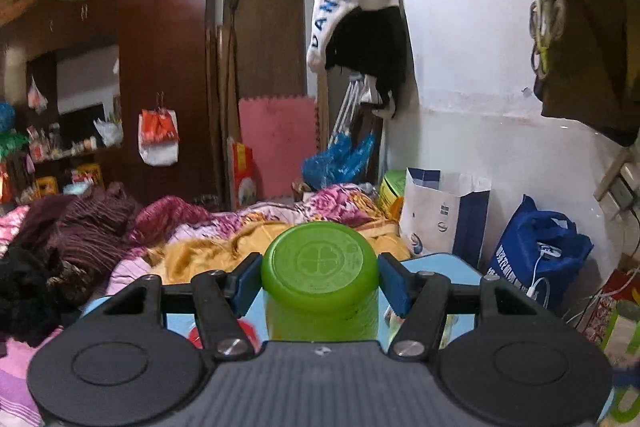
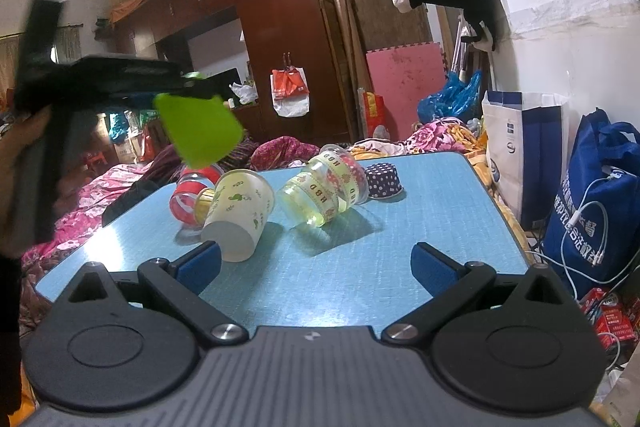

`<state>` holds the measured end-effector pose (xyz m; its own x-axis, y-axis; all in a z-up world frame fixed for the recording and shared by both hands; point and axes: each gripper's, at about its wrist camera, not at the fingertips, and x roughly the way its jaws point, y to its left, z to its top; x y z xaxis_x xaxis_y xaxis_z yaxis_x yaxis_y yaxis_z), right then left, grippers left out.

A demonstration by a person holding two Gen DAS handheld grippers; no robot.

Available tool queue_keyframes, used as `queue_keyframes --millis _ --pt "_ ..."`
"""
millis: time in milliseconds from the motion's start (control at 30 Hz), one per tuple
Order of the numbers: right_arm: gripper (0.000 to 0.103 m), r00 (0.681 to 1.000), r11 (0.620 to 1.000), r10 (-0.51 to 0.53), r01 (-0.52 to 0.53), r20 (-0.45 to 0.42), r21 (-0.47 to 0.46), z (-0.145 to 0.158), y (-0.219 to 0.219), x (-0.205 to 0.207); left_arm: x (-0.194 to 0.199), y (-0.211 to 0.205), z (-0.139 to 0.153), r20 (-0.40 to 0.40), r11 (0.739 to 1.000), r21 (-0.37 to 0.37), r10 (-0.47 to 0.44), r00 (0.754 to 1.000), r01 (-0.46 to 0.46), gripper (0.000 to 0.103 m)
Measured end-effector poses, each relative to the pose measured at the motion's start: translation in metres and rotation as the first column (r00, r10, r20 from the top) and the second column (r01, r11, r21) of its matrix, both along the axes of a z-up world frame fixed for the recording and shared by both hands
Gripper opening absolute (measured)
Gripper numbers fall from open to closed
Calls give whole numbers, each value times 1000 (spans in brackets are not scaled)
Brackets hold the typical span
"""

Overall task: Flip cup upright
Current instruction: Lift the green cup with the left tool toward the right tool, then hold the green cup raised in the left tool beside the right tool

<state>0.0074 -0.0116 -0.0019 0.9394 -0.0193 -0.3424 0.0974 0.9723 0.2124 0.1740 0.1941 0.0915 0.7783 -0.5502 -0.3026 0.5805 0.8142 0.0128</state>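
Observation:
My left gripper (image 1: 319, 283) is shut on a green plastic cup (image 1: 320, 279), its flat bottom facing the camera. In the right wrist view the same green cup (image 2: 200, 133) is held tilted in the air above the table's left side. My right gripper (image 2: 316, 267) is open and empty, low over the near part of the blue table (image 2: 400, 247). On the table lie a white cup with green prints (image 2: 240, 215), a clear cup with a lettered band (image 2: 324, 193) and a red-striped cup (image 2: 190, 195), all on their sides.
A dark dotted cup (image 2: 383, 180) stands mouth-down at the table's back. A bed with blankets (image 1: 120, 239) lies behind and left. A white paper bag (image 2: 520, 147) and a blue bag (image 2: 592, 211) stand at the right by the wall.

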Motion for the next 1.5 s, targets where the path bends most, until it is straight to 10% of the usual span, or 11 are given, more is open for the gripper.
queue_keyframes --millis 900,1167,1500 --pt "102 997 997 50 -48 -56 52 0 21 19 -75 54 -102 80 998 -63 -25 996 30 65" --pt "102 995 997 69 -67 -65 31 2 31 23 -94 55 -111 155 998 -43 -28 988 35 65" --pt "102 996 997 62 -59 -67 40 2 26 23 -72 52 -95 47 998 1 -60 997 60 65"
